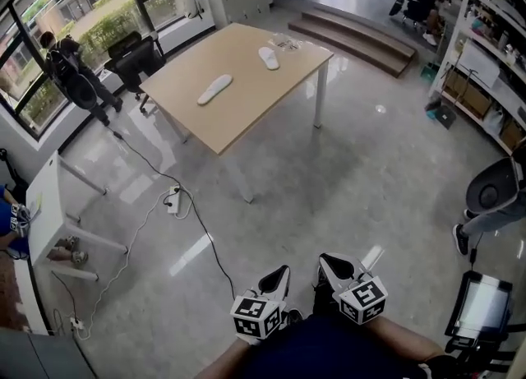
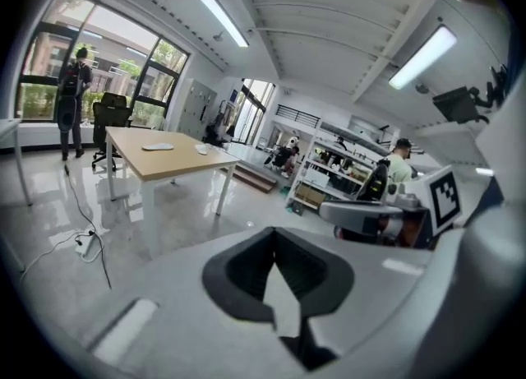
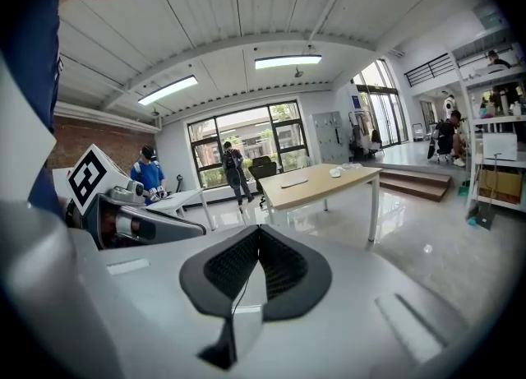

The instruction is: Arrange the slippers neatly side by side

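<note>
Approach stage, as judged: the left gripper (image 1: 282, 273) and the right gripper (image 1: 326, 261) were held low before the person's body. Each had its fingers pressed together with nothing between them. One flat white slipper (image 1: 215, 89) and a second white slipper (image 1: 269, 57) lay well apart, at different angles, on the light wooden counter (image 1: 271, 98), far across the glossy grey floor (image 1: 370, 164). The next move likely called for reaching the counter and parting the fingers over one slipper. No container stood beside the slippers. The brown cardboard boxes (image 1: 472, 99) on the right-hand shelving were too distant to show their contents.
</note>
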